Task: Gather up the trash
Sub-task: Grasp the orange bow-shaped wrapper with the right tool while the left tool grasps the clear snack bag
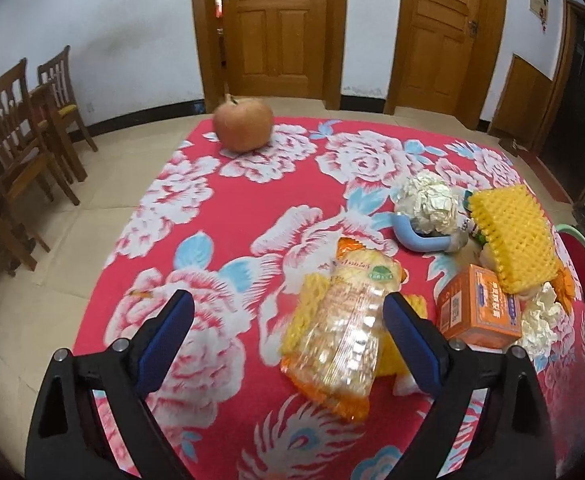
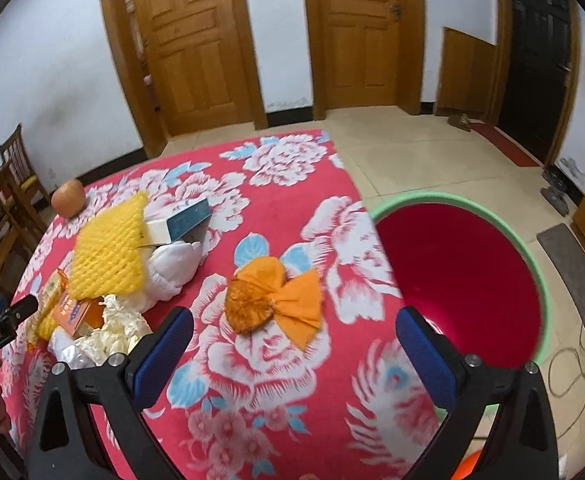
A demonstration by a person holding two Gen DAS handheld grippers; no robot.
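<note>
Trash lies on a red floral tablecloth [image 1: 252, 200]. In the left wrist view my left gripper [image 1: 288, 306] is open above a clear snack wrapper with orange edges [image 1: 340, 328]. Beside it are an orange box [image 1: 478, 308], a yellow foam net [image 1: 512, 236], crumpled foil [image 1: 428, 200] and crumpled white paper [image 1: 540, 316]. In the right wrist view my right gripper [image 2: 294, 324] is open, with an orange tied wrapper [image 2: 272, 300] lying between and just beyond the fingertips. A red bin with a green rim [image 2: 452, 280] stands to the right of the table.
An orange pumpkin-like fruit [image 1: 243, 124] sits at the far table corner. A blue curved object [image 1: 420, 240] lies under the foil. A teal-and-white box [image 2: 184, 222] and white bag [image 2: 168, 272] lie by the foam net [image 2: 110, 248]. Wooden chairs [image 1: 20, 128] stand left. Cables [image 2: 572, 380] lie on the floor.
</note>
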